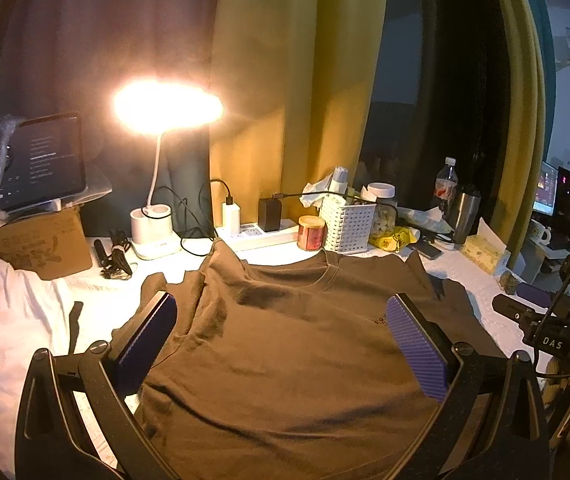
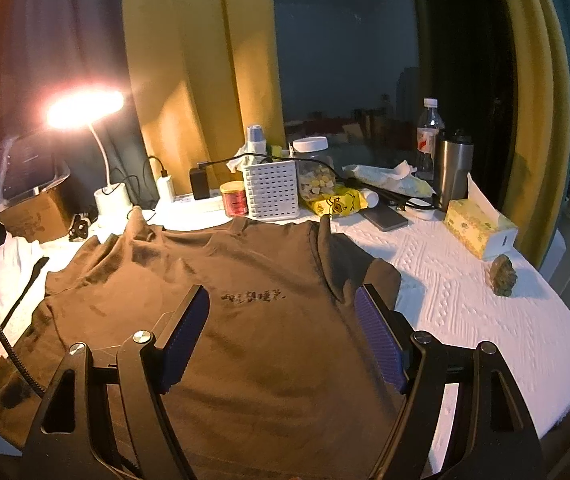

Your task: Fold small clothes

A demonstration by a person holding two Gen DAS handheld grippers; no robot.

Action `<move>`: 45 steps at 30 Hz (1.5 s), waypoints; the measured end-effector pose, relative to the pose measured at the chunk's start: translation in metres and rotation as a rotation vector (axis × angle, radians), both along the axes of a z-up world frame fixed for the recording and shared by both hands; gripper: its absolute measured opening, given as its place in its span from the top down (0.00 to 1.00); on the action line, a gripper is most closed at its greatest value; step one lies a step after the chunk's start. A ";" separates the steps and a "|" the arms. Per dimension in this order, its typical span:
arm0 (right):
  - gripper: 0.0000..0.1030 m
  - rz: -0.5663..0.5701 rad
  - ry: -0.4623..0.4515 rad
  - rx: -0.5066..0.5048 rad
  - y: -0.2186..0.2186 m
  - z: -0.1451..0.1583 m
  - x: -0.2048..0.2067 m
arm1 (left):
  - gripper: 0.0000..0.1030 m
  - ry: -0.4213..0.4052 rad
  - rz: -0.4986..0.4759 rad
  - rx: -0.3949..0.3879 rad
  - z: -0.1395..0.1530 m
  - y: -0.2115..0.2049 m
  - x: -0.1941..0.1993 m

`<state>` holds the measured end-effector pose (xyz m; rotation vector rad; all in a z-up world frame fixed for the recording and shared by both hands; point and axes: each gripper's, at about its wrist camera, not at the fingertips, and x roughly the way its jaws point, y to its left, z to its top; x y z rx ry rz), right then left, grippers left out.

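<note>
A brown T-shirt (image 1: 285, 340) lies spread face up on the white-covered table, collar toward the far clutter; in the right wrist view (image 2: 245, 320) dark printed characters show on its chest. Both sleeves lie out to the sides. My left gripper (image 1: 281, 320) is open and empty, hovering over the shirt's middle with its purple pads wide apart. My right gripper (image 2: 281, 312) is open and empty too, above the shirt's chest and right half.
A lit desk lamp (image 1: 165, 108), a tablet (image 1: 33, 160) on a cardboard box, a power strip with chargers, a white basket (image 2: 273, 188), jars, a bottle (image 2: 429, 136), a steel tumbler, a tissue box (image 2: 481, 228) and a small rock (image 2: 505, 274) line the table's far side. A white cloth (image 1: 9, 320) lies left.
</note>
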<state>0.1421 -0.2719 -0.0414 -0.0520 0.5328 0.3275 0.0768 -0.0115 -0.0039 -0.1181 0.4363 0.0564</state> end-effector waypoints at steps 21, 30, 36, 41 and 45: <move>0.24 -0.042 0.083 -0.017 -0.033 -0.019 0.093 | 0.01 0.124 -0.027 0.006 -0.018 -0.019 0.087; 0.24 -0.074 0.148 -0.053 -0.059 -0.040 0.141 | 0.01 0.171 -0.078 -0.048 -0.039 -0.024 0.125; 0.24 -0.025 0.235 -0.068 -0.069 -0.063 0.180 | 0.01 0.242 -0.061 -0.053 -0.060 -0.023 0.149; 0.25 0.011 0.302 -0.064 -0.069 -0.081 0.214 | 0.01 0.275 -0.034 -0.038 -0.069 -0.017 0.161; 0.29 0.046 0.363 -0.064 -0.064 -0.093 0.229 | 0.01 0.281 -0.041 -0.041 -0.073 -0.011 0.165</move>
